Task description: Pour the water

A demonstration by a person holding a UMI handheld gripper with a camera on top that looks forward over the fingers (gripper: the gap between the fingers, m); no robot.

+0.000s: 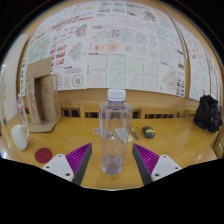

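A clear plastic water bottle (114, 132) with a white cap stands upright on the wooden table (170, 135). It stands between my gripper's (113, 160) two fingers, with a gap at each side. The purple pads (77, 158) flank its lower body. The gripper is open. A white cup (20, 136) stands on the table far to the left of the fingers.
A red round lid or coaster (43, 155) lies near the white cup. A wooden box (41, 100) stands at the back left. A small yellow-green object (148, 131) lies behind the bottle to the right. A black bag (208, 113) sits at the far right. Posters cover the wall behind.
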